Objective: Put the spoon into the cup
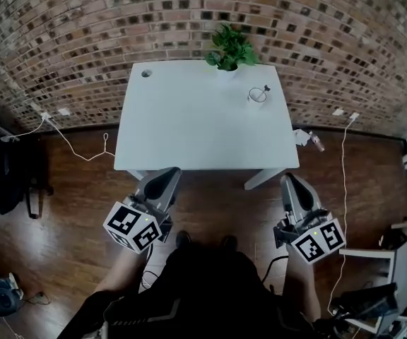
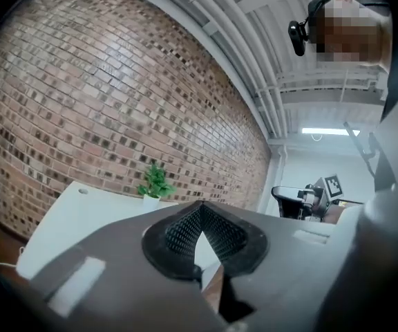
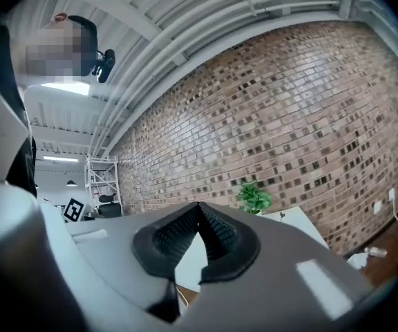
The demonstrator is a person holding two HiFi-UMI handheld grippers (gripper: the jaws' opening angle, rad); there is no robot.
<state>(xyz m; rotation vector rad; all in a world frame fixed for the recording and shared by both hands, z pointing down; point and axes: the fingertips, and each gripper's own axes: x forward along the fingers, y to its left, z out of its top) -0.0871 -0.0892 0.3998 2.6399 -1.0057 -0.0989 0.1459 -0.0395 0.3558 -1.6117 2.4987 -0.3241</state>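
Note:
A small clear cup (image 1: 257,97) stands at the back right of the white table (image 1: 189,129), and a dark spoon handle (image 1: 266,88) sticks up out of it. Both grippers hang level over the wooden floor, short of the table's front edge and far from the cup. My left gripper (image 1: 167,176) is shut with nothing in it, its ribbed pads meeting at the tip (image 2: 197,207). On the other side my right gripper (image 1: 289,181) is also shut and empty (image 3: 199,207). In the right gripper view the cup is only a tiny dark shape (image 3: 282,215) on the table.
A potted green plant (image 1: 230,49) stands at the table's back edge against the brick wall. The table has a cable hole (image 1: 146,73) at its back left. White cables (image 1: 76,145) and small items (image 1: 309,139) lie on the floor beside the table. A dark chair (image 1: 6,171) stands at the left.

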